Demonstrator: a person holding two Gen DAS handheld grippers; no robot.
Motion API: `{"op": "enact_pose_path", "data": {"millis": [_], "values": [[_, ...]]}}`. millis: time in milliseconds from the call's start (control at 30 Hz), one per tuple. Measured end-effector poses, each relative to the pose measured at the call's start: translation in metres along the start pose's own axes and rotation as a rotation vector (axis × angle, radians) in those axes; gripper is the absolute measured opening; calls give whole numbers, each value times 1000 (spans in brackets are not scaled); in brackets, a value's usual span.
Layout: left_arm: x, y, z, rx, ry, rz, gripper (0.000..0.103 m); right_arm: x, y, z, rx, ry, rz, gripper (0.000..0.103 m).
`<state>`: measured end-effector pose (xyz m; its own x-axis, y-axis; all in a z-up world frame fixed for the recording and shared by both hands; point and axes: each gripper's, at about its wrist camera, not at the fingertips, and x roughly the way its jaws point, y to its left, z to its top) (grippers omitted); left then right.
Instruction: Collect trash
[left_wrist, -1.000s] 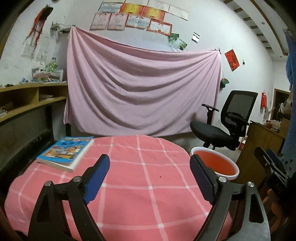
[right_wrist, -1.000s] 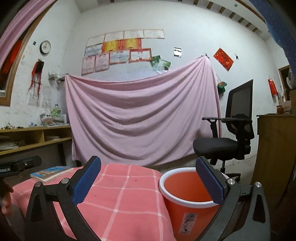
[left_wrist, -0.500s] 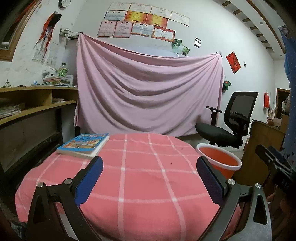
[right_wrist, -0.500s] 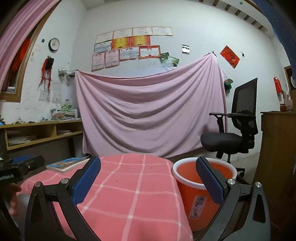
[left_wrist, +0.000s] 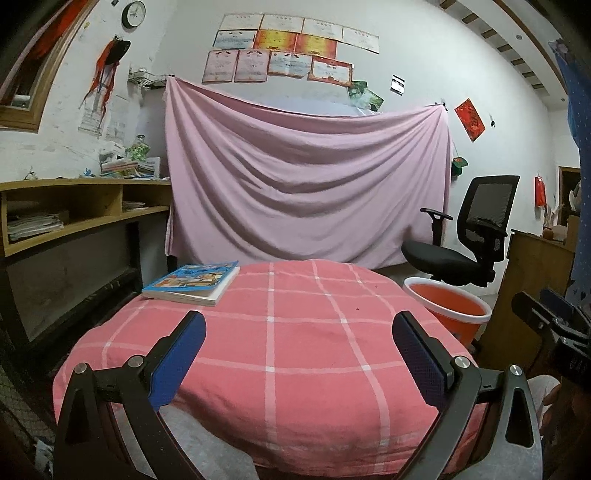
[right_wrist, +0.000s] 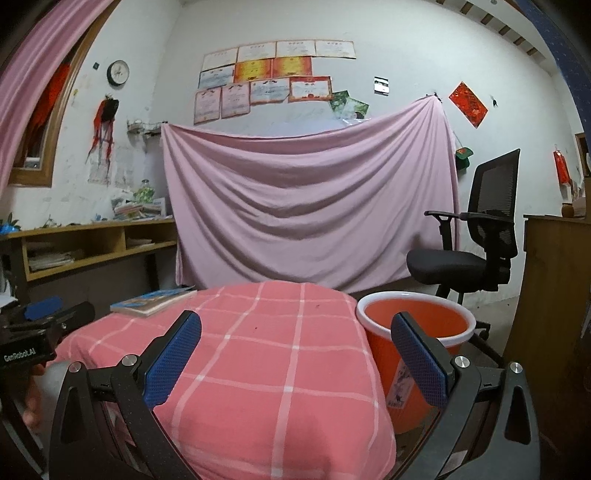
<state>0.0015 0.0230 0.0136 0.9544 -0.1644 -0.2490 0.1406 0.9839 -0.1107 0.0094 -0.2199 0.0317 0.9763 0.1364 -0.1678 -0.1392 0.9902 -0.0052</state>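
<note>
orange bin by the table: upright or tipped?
Upright. The orange bin stands on the floor beside the table, white rim level and mouth up. The visible inside looks empty; its bottom is hidden.

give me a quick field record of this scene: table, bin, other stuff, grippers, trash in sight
table: round, covered by a pink checked cloth
book: lies flat at the far left of the table
bin: orange bucket with a white rim, on the floor right of the table, looks empty
chair: black office chair behind the bin
left hand-held gripper: open, nothing between the pads
right hand-held gripper: open, nothing held
trash in sight: none clear, only tiny dark specks on the cloth
</note>
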Motion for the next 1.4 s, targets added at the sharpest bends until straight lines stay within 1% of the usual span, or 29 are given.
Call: {"op": "enact_pose_path", "data": {"millis": [267, 533, 633, 800, 1067, 1400], "values": [[3, 1, -2, 8, 8, 10, 99, -2, 7, -2, -24, -4, -31, 103], [10, -3, -8, 56, 30, 37, 99, 6, 8, -7, -44, 31, -68, 103], [13, -6, -10, 70, 45, 35, 99, 7, 6, -8, -41, 38, -71, 103], [16, -4, -11, 62, 53, 34, 99, 7, 5, -8, -39, 43, -73, 103], [15, 2, -10, 42, 53, 35, 99, 7, 5, -8, -41, 41, -73, 103], [15, 4, -8, 52, 48, 28, 99, 7, 4, -8, -42, 42, -72, 103]]}}
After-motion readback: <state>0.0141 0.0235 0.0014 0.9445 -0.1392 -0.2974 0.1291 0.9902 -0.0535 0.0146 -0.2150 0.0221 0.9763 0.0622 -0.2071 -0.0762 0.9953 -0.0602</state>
